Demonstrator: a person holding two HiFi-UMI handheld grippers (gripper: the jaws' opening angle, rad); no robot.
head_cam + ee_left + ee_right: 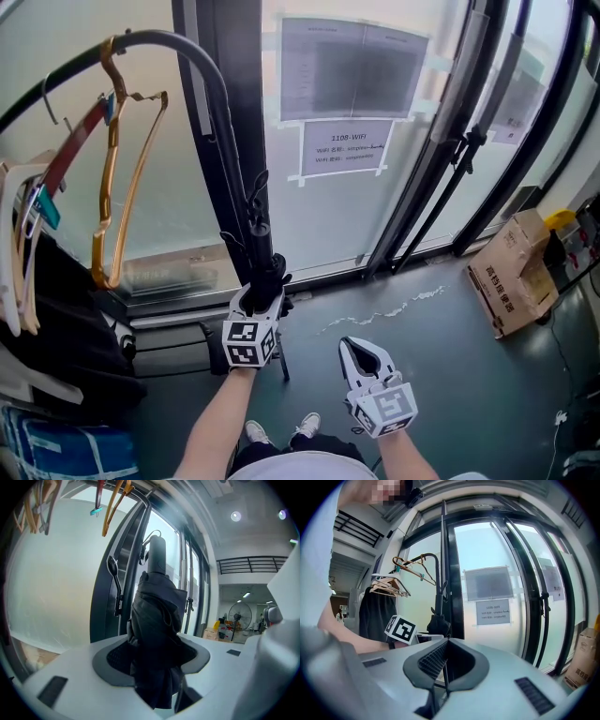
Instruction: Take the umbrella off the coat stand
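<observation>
Up by the glass wall, the left gripper (262,289) holds the folded black umbrella (260,246) upright. The left gripper view shows its jaws pinching the bundled cloth of the umbrella (157,630) on both sides, with the fabric bulging out between the grey pads (115,660). The umbrella's handle (157,552) rises above the grip and has a thin loop at its top.

The umbrella stands just beside the black pole of the coat stand (212,98), which curves over to the left at its top. No view shows clearly whether the loop hangs on a hook of the stand or is free of it.

The right gripper (351,345) is lower and to the right, over the dark floor (431,328) and well apart from the umbrella. Its jaws are pressed together at the tips and hold nothing, as the right gripper view (446,641) shows. That view also takes in the left gripper's marker cube (400,630), with the umbrella (438,620) above it.

A golden wire hanger (120,187) hangs from the stand's curved arm, with pale hangers (19,272) and a dark garment (56,309) further left. A paper notice (345,147) is taped to the glass behind the umbrella. A cardboard box (514,272) sits at the floor's right edge, against the glass frame.
</observation>
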